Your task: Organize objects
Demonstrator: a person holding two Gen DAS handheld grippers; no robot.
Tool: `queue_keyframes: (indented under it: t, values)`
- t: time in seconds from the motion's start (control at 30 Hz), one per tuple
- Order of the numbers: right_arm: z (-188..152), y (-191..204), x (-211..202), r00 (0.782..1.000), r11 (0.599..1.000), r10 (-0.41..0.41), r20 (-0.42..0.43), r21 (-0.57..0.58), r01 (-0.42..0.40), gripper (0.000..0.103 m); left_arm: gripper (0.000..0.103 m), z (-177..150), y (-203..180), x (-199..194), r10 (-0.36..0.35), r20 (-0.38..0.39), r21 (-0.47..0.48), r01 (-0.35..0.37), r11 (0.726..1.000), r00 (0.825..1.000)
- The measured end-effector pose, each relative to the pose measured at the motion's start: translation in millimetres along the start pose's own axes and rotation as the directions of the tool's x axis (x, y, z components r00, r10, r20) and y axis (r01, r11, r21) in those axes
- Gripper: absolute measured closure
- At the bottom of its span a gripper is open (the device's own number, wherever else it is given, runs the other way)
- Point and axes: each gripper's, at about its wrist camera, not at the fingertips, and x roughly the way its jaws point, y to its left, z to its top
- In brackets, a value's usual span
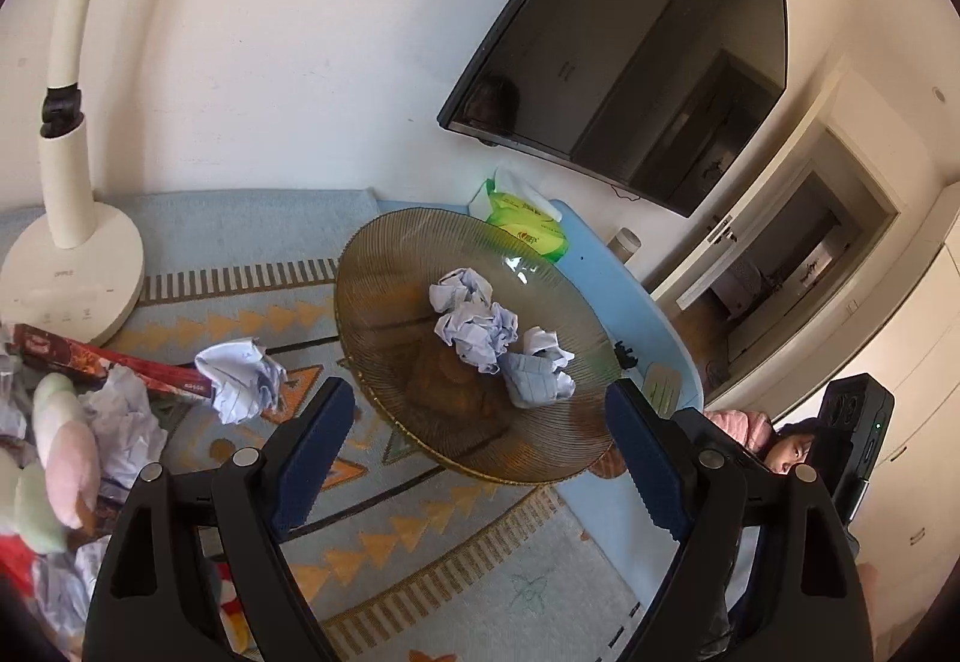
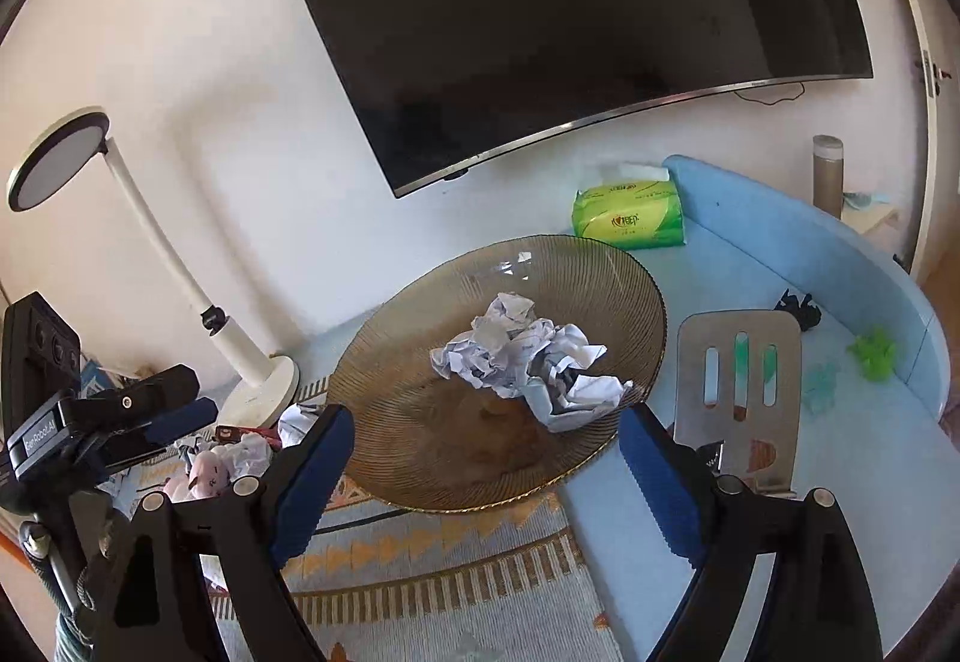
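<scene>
the left gripper (image 1: 480,458) has two glossy black plastic arms with triangular cut-outs, each pinned by round silver rivets. its fingers (image 1: 312,458) carry dark blue pads with fine saw-tooth ridges along the inner edges. the right gripper (image 2: 486,479) is built the same way: black arms, silver rivets, ridged blue pads. seen from the right wrist, the left unit's black camera housing (image 2: 39,437) bears a white label with dark lettering. a pink sleeve (image 1: 741,425) shows beside the tool.
</scene>
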Motion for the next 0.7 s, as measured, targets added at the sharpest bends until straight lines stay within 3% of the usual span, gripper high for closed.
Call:
queue_keyframes:
  t: [0.13, 0.23, 0.3, 0.37, 0.47, 0.5, 0.57, 0.63, 0.7]
  values:
    - [-19, 32, -11, 0.998, 0.996, 0.066, -0.01, -0.058, -0.066, 0.003, 0.018, -26, 13, -71, 0.072, 0.098, 0.011, -0.073, 0.997, 0.993]
    - [-38, 59, -6, 0.995, 0.989, 0.094, -0.045, -0.109, -0.098, 0.001, 0.016, -54, 33, -130, 0.203, 0.185, -0.019, -0.203, 0.979, 0.962]
    - [-54, 76, 5, 0.99, 0.984, 0.11, -0.089, -0.129, -0.121, 0.001, 0.001, -73, 55, -168, 0.308, 0.239, -0.08, -0.298, 0.951, 0.921]
    - [-69, 90, 19, 0.982, 0.98, 0.133, -0.131, -0.13, -0.15, 0.001, 0.001, -94, 83, -198, 0.415, 0.268, -0.167, -0.382, 0.909, 0.87]
    - [-90, 106, 44, 0.978, 0.977, 0.114, -0.174, -0.16, -0.143, 0.001, 0.001, -120, 131, -220, 0.589, 0.234, -0.256, -0.535, 0.805, 0.774]
    - [-97, 110, 53, 0.977, 0.977, 0.098, -0.188, -0.171, -0.13, 0.001, 0.001, -128, 147, -224, 0.624, 0.214, -0.277, -0.566, 0.776, 0.751]
    - [-106, 113, 67, 0.976, 0.977, 0.077, -0.203, -0.181, -0.114, 0.001, 0.001, -142, 175, -224, 0.674, 0.163, -0.311, -0.611, 0.728, 0.721]
    - [-111, 114, 76, 0.974, 0.978, 0.04, -0.225, -0.191, -0.084, 0.001, 0.001, -152, 199, -217, 0.692, 0.126, -0.338, -0.625, 0.704, 0.711]
    - [-110, 112, 76, 0.977, 0.98, 0.03, -0.211, -0.188, -0.071, 0.001, 0.001, -160, 213, -212, 0.719, 0.105, -0.348, -0.652, 0.673, 0.687]
